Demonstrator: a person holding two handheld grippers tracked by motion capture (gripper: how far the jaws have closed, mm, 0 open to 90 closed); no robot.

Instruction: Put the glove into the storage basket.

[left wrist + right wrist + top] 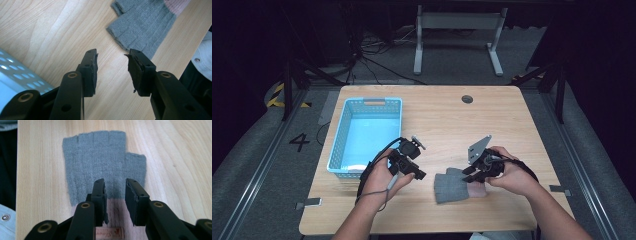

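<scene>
Right gripper [115, 195] parted over grey glove [100, 162], label [108, 233] script unreadable.

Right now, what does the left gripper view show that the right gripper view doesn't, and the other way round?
Left gripper view: a corner of the blue basket at lower left, and the glove off to the upper right, clear of the open left gripper.
Right gripper view: the glove's pink cuff with a label, just under the open right gripper.
Both: the grey fingerless glove lying flat on the wooden table.

Knitted wool glove [100, 167], matt; wood-grain table [442, 120]; perforated plastic basket [343, 135].
</scene>
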